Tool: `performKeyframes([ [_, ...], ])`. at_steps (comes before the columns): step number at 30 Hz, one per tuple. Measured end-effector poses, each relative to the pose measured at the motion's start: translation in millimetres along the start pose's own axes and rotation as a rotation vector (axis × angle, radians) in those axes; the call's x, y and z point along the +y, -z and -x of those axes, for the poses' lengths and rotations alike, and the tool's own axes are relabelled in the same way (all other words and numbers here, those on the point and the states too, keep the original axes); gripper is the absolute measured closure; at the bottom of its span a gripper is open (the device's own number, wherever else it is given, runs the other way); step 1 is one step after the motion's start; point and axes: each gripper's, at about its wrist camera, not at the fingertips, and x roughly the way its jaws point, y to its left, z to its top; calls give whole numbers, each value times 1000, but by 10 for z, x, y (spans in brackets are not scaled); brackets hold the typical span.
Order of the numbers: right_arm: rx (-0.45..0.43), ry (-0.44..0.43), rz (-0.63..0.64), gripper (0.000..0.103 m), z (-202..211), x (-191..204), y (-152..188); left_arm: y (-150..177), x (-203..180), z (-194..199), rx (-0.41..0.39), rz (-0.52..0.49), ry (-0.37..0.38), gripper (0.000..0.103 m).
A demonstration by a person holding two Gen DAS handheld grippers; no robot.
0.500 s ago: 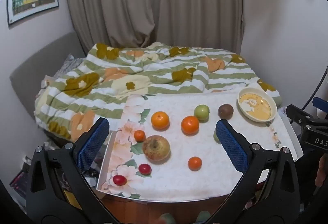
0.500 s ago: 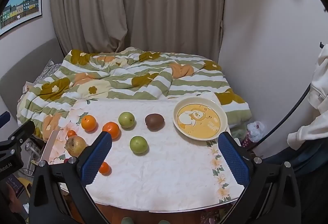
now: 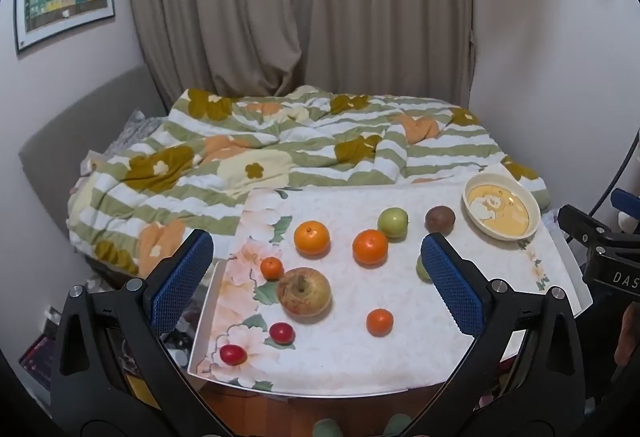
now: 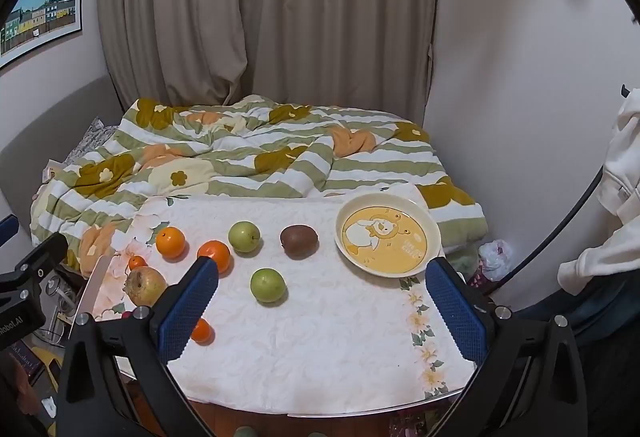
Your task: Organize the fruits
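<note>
Fruit lies loose on a white floral-cloth table (image 3: 340, 349) (image 4: 320, 357): two oranges (image 3: 312, 237) (image 3: 370, 247), a blotchy apple (image 3: 305, 291) (image 4: 145, 285), two small tangerines (image 3: 272, 267) (image 3: 379, 321), two red cherry tomatoes (image 3: 282, 333) (image 3: 233, 354), two green fruits (image 4: 244, 235) (image 4: 268, 285) and a brown kiwi (image 4: 299, 240) (image 3: 439, 219). A yellow cartoon plate (image 4: 387, 240) (image 3: 501, 211) sits empty at the table's right. My left gripper (image 3: 316, 285) hovers open above the apple side. My right gripper (image 4: 322, 311) hangs open over the near table, nothing between its pads.
A bed with a striped flower duvet (image 3: 300, 157) lies right behind the table. Curtains (image 3: 300, 17) hang at the back. The other gripper's black body (image 3: 608, 257) shows at the right edge, and a person's white sleeve (image 4: 616, 197) is at the far right.
</note>
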Motion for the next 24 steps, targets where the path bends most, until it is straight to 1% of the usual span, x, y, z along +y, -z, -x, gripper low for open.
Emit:
performKeyframes([
  [5,-2,2,1,0,2,5,0,8,-7,15,-8,3,-13,0],
  [7,-2,0,2,0,1,7,0,13,-13,14,-4,1,2,0],
  [14,-5,0,0,0,4,9,3,32,-6,35,-11,-16,-5,0],
  [24,-6,2,0,0,14,15,-2,43,-7,47,-12,-14,-4,0],
])
